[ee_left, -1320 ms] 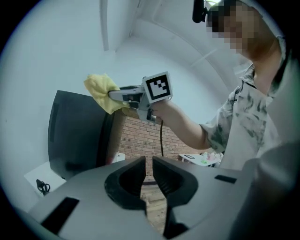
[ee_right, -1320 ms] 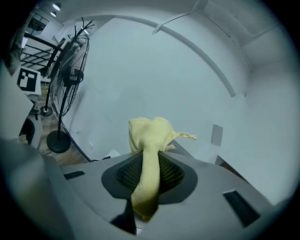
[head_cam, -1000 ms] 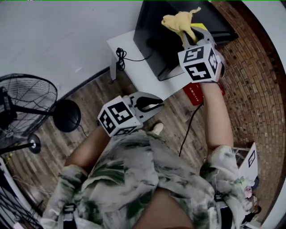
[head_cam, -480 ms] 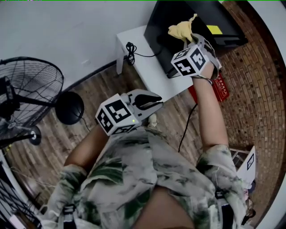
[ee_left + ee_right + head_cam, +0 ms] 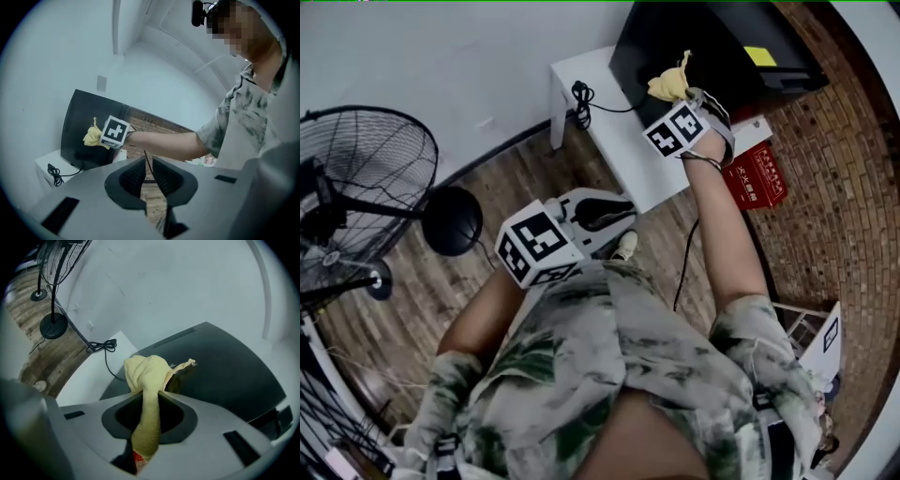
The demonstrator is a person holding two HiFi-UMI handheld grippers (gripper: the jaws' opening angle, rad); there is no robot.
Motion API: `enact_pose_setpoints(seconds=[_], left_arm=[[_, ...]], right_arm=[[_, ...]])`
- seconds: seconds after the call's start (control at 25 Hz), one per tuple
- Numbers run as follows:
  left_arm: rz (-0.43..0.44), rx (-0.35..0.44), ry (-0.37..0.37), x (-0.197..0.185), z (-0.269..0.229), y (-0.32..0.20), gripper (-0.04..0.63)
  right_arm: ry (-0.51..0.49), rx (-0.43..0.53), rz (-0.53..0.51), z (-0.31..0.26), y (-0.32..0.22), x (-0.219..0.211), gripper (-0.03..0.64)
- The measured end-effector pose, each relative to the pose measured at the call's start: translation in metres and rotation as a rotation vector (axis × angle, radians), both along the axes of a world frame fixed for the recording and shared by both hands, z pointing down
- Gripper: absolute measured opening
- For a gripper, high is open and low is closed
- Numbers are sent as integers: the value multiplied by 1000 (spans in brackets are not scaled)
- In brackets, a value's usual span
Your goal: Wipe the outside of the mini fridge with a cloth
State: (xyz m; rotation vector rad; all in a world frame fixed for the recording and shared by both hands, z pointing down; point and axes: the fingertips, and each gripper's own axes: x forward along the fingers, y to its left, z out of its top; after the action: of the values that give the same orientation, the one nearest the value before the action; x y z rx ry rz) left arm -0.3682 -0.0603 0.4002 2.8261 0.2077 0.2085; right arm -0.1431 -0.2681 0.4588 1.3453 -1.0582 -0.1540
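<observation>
Mini fridge (image 5: 722, 47): one, black, standing on a low white surface (image 5: 609, 141) against the wall. The door looks closed.

Cloth (image 5: 147, 376): one, yellow. It is pinched in the right gripper (image 5: 149, 413), whose jaws are clamped on the middle of it. A bunched wad sticks out ahead of the jaws and a tail hangs back behind them. In the head view the wad sits at the fridge's upper near side. It seems to touch the black panel, but I cannot confirm contact from any view.

Left gripper (image 5: 146, 176): jaws drawn together to a thin slit with nothing between them. It is held low near the person's body, well apart from the fridge, and looks idle.

Step, as I judge it: wiping is under way or about to start on the side panel near the top edge. Only a small patch is under the cloth, so most of the outside is probably left to do.

The next move calls for:
- pressing the wad flat against the panel
- sweeping it along or down the face
- keeping the pinch firm so the cloth does not drag out
- steering clear of the cable

Count of other things:
- one coiled black cable (image 5: 579, 94) on the surface beside the fridge
- one standing fan (image 5: 356, 187) on the wooden floor, well to the left
- one red flat item (image 5: 755, 178) on the brick-patterned floor, just beside the surface

There are two grippers in all.
</observation>
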Motion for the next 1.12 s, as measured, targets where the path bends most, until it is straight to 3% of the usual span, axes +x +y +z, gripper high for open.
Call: enact_pose_setpoints(seconds=[0.28, 0.48, 0.84, 1.12], left_arm=[[-36, -18, -10, -17, 8, -2, 40], [-62, -27, -14, -25, 11, -5, 40], [-67, -13, 9, -24, 4, -9, 40], [-54, -5, 26, -20, -3, -1, 40]], right_arm=[[-45, -109, 43, 67, 2, 1, 95], [-68, -111, 31, 72, -3, -6, 95], [-38, 105, -70, -46, -36, -47, 95], [35, 221, -68, -137, -64, -37, 94]])
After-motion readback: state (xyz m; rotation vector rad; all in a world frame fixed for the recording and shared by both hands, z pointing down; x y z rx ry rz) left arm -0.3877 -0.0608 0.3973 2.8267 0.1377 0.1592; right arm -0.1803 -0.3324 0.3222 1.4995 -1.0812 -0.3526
